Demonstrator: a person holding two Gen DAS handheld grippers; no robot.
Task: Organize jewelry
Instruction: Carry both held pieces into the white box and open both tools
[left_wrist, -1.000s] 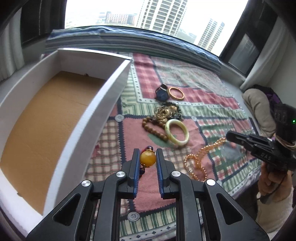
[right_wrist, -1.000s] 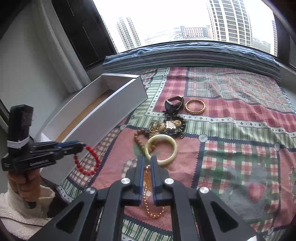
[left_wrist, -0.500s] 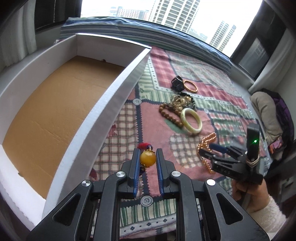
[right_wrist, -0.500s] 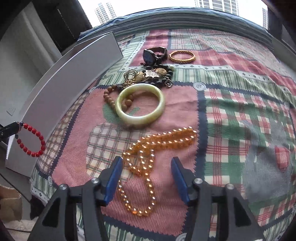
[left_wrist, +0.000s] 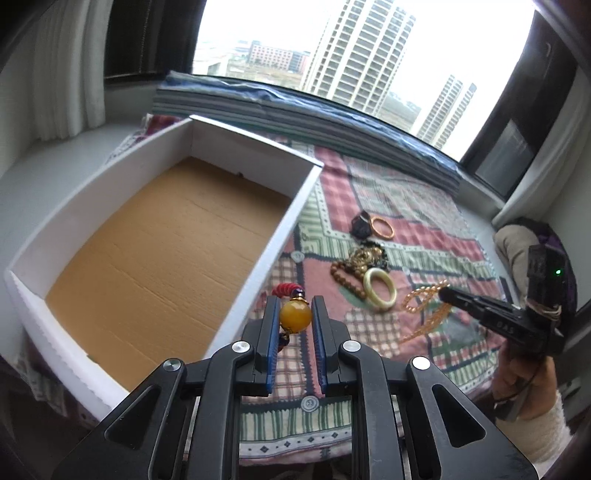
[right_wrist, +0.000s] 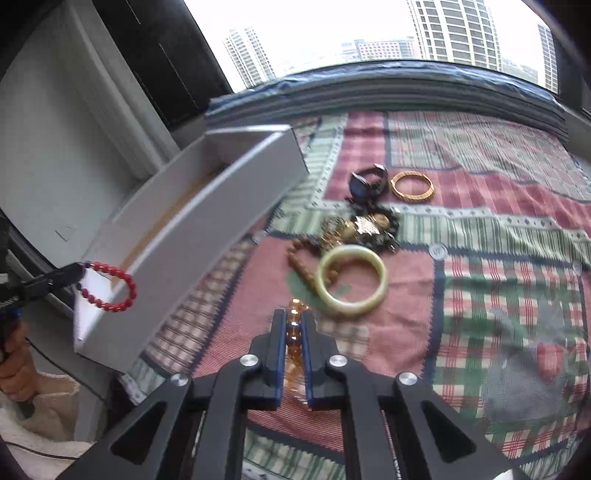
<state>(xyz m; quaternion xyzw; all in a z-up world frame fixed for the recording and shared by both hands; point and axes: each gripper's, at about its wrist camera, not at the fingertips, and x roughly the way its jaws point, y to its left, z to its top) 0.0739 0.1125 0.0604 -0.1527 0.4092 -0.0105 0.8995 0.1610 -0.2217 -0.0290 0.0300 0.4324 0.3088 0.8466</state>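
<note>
My left gripper (left_wrist: 294, 308) is shut on the amber bead (left_wrist: 294, 315) of a red bead bracelet (right_wrist: 110, 286), which hangs in the air by the near corner of the white box (left_wrist: 284, 236). The box has a bare brown cardboard floor. My right gripper (right_wrist: 294, 325) is shut on the orange bead necklace (right_wrist: 294, 334), lifted off the cloth; it also shows in the left wrist view (left_wrist: 424, 306). A pale green bangle (right_wrist: 352, 280) lies just beyond the right gripper.
On the patchwork cloth (right_wrist: 480, 266) lie a brown bead bracelet (right_wrist: 301, 262), a tangle of gold and black pieces (right_wrist: 362, 225), a dark watch (right_wrist: 365, 181) and a gold bangle (right_wrist: 412, 186). A window ledge runs behind.
My right gripper, open over the orange necklace half a second ago, has shut on it and lifted it. My left gripper has risen and pulled back with the red bracelet.
</note>
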